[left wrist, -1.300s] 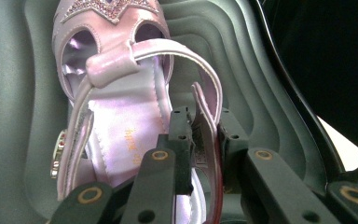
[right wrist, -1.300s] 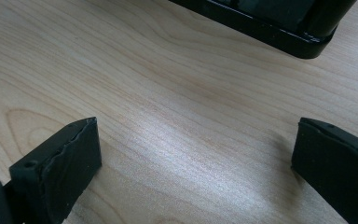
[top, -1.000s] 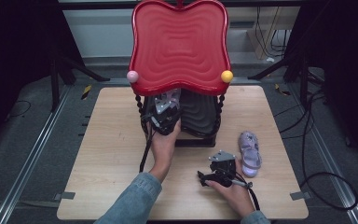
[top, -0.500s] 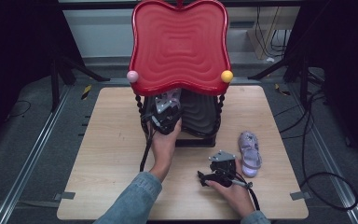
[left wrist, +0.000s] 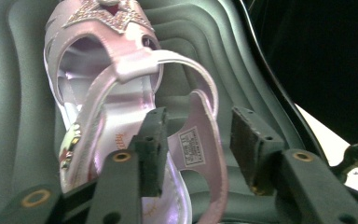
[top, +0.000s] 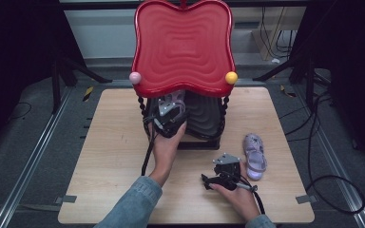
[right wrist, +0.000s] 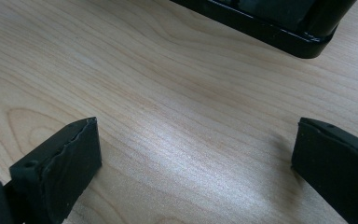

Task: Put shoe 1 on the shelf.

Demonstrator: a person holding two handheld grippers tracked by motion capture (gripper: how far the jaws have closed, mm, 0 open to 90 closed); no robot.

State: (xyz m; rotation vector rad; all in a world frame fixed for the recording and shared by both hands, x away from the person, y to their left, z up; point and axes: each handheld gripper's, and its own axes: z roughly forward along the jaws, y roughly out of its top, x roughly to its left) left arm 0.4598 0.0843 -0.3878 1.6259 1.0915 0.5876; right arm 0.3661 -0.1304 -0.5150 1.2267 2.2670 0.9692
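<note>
A pink sandal (left wrist: 98, 42) with a glittery star lies on the black ribbed lower shelf (left wrist: 223, 51) of a small stand. My left gripper (left wrist: 200, 121) stands open around the sandal's heel strap, which sits between the jaws with a gap to the right jaw. From the high view, the left gripper (top: 170, 113) reaches under the red wavy top (top: 183, 47) of the stand. A second pink sandal (top: 255, 156) lies on the table at the right. Just left of it, my right gripper (top: 218, 173) rests low over the wood, open and empty (right wrist: 196, 140).
The stand has a pink ball (top: 135, 77) and a yellow ball (top: 231, 77) at its corners and twisted black posts. Its black base (right wrist: 279, 28) lies ahead of the right gripper. The wooden table (top: 104, 156) has dark floor, cables and rails around it.
</note>
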